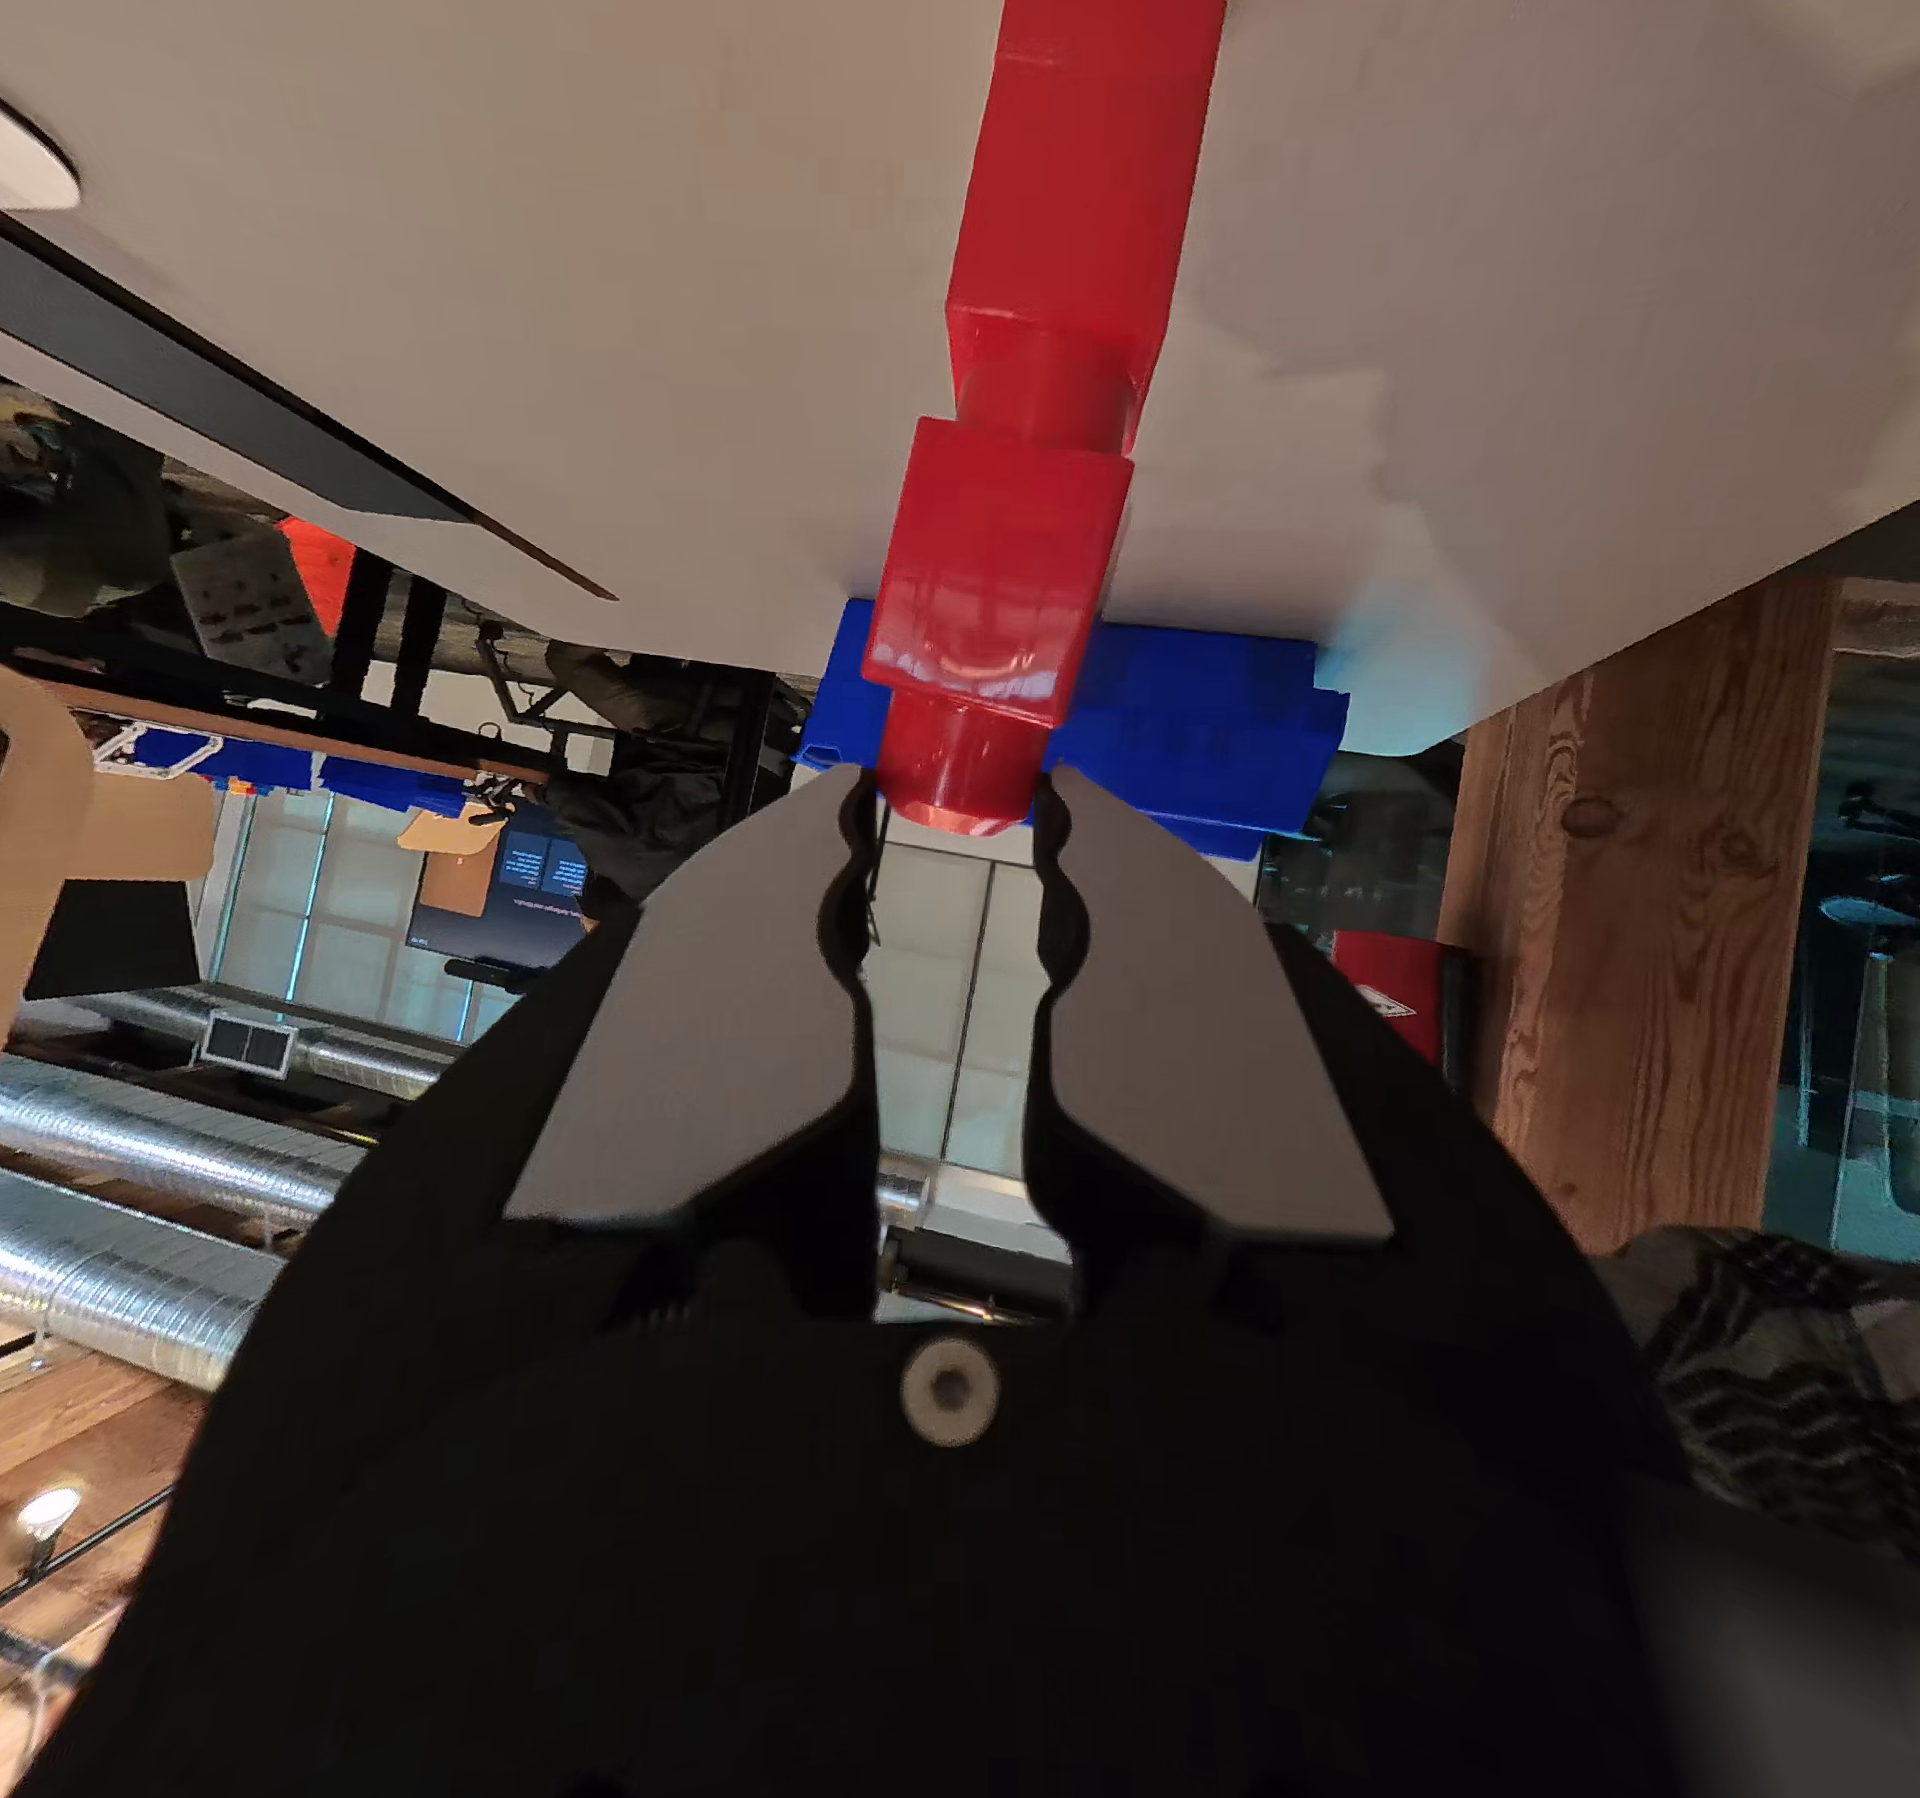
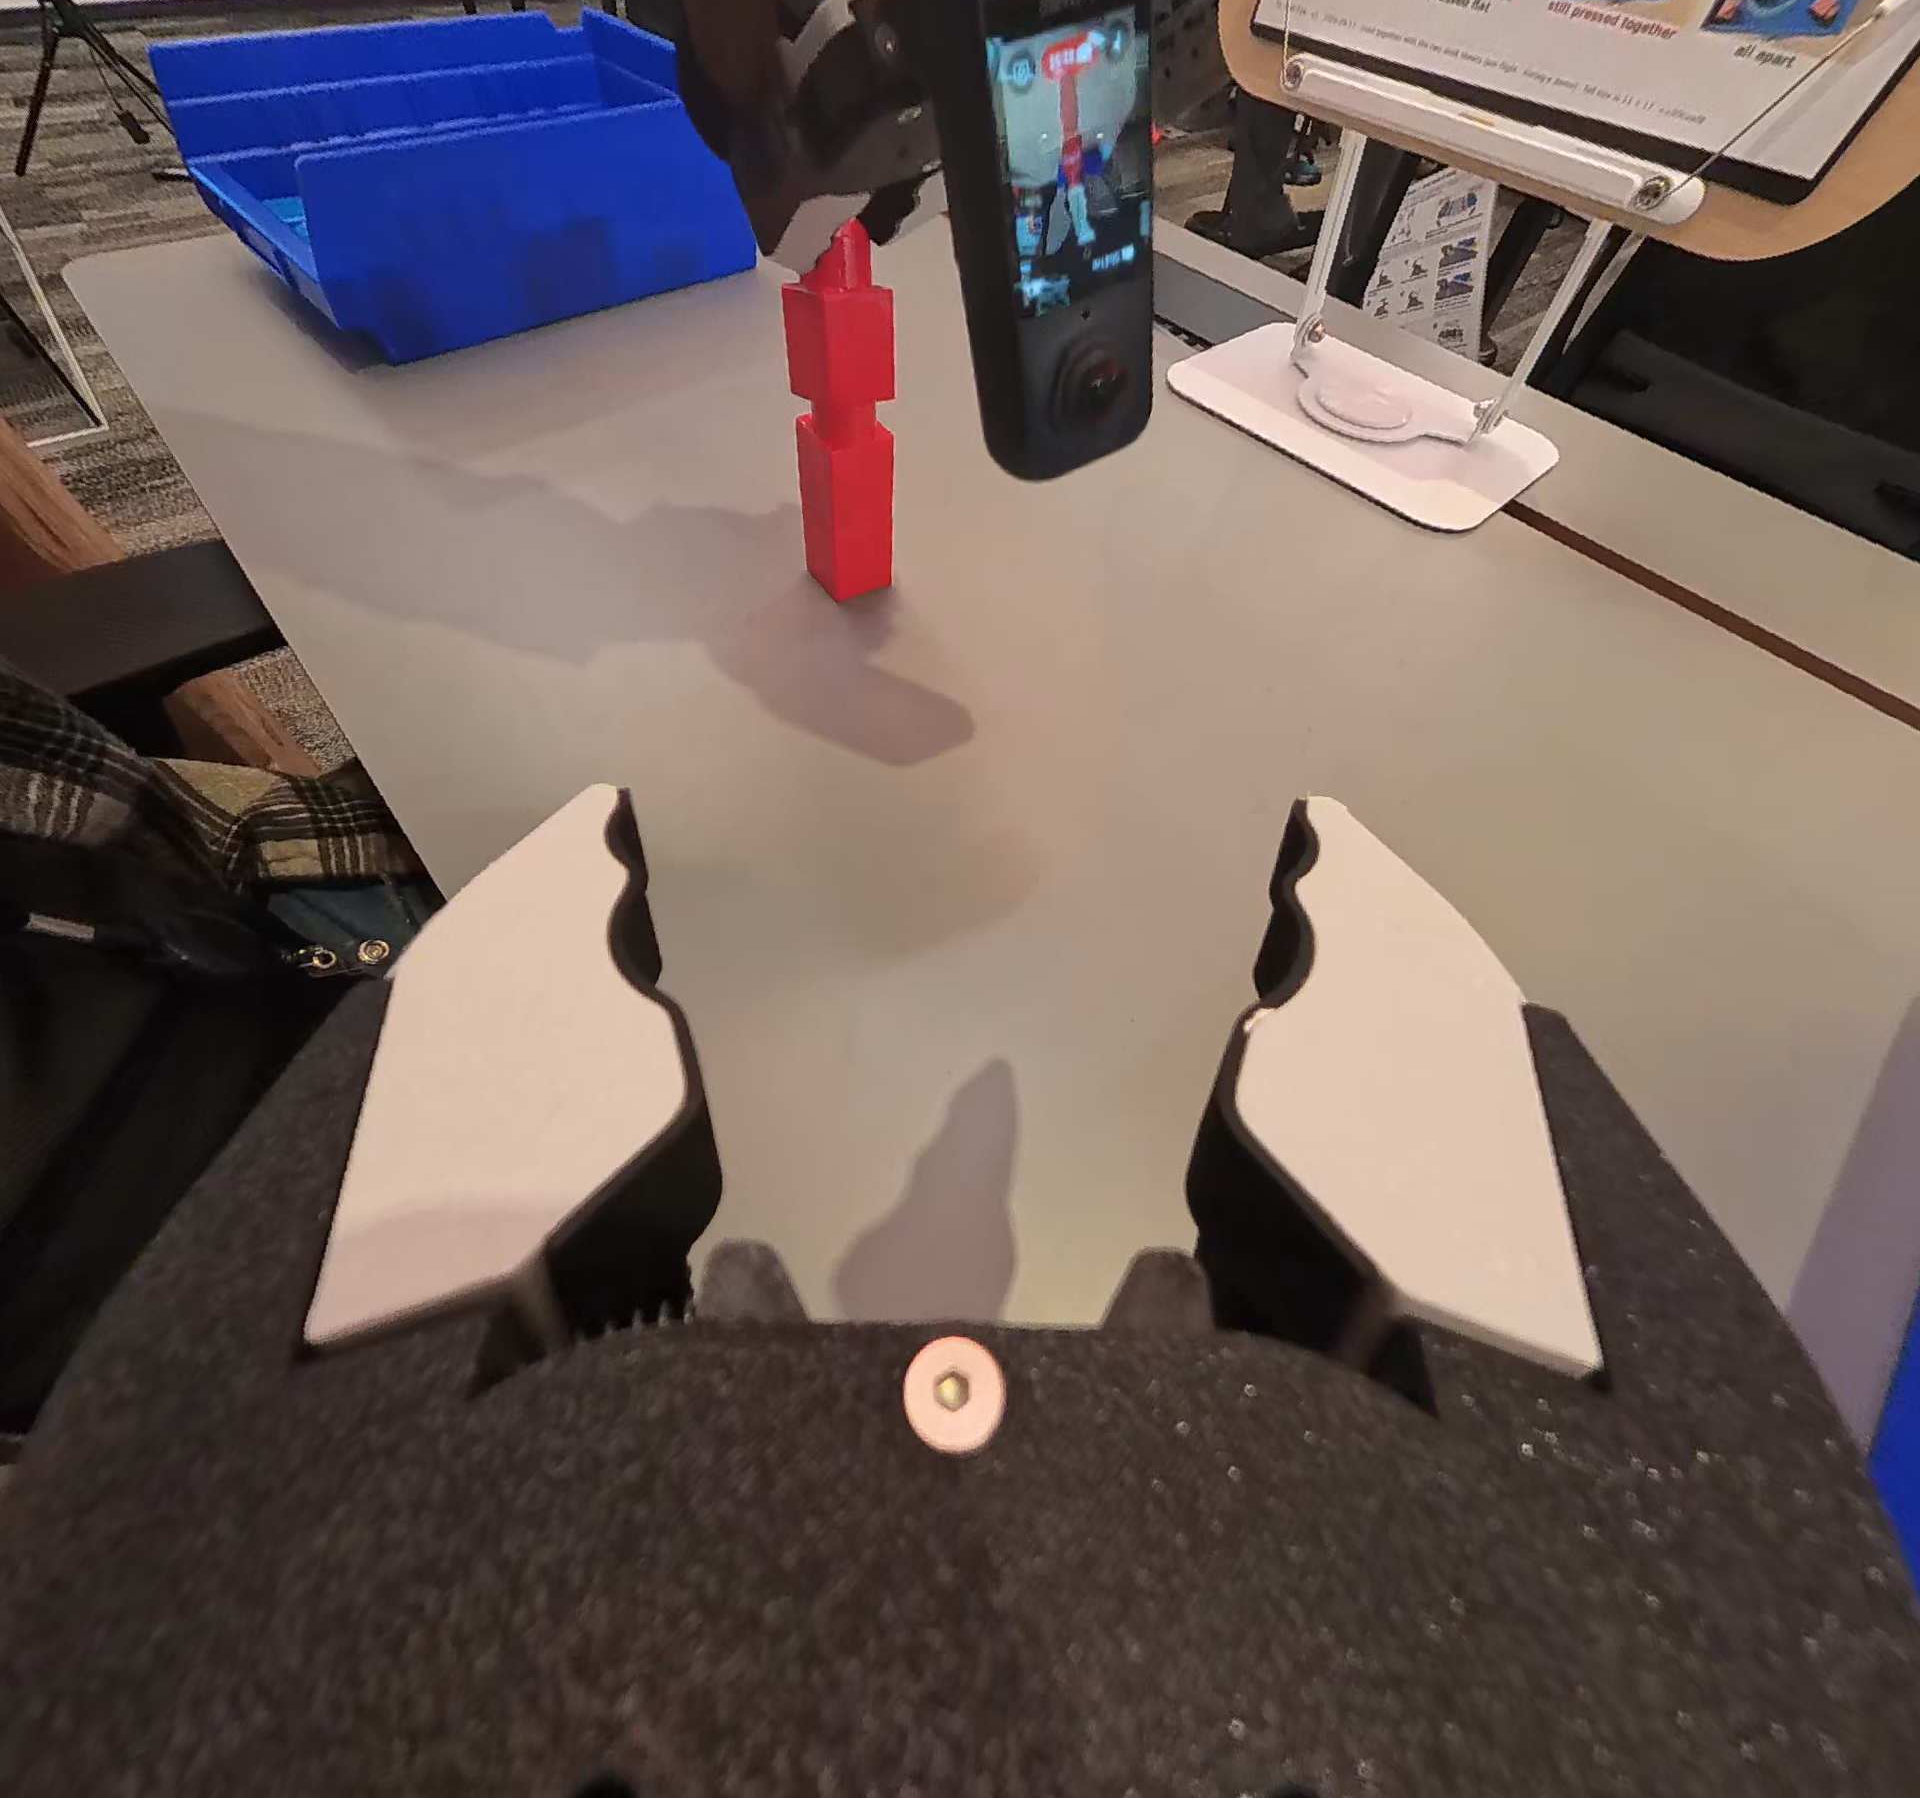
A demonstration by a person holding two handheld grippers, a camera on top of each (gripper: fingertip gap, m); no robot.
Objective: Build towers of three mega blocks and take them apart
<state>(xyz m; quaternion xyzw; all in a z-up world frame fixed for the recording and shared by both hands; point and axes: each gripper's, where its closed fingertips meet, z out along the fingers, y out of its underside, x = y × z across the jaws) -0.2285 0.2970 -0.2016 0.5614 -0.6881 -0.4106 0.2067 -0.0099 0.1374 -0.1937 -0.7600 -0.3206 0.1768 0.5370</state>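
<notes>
Left wrist view (camera looks down from above, so the picture reads inverted): left gripper (image 1: 951,787) pinches the round stud on top of the red tower (image 1: 1039,460), fingertips (image 1: 831,803) on either side of it. The tower stands on the pale grey bench (image 1: 520,190); a gap shows between the top block and the one below. My read: the top block is either being seated or pulled off, can't tell which. Either way, keep force along the tower axis; a stud grip is small and may slip or tip the stack. Blue bin (image 1: 1195,709) lies beyond, at the bench edge; wood post, ducting, windows behind.

Right wrist view: right gripper (image 2: 961,849) open, empty, hovering low over the bench (image 2: 1247,709), well apart from the tower (image 2: 844,460). I'd bring it in to brace the bottom block. Blue bin (image 2: 447,179) rear left, a camera (image 2: 1060,190) hanging over the bench, instruction board on stand (image 2: 1558,34) rear right, carpet beyond.
</notes>
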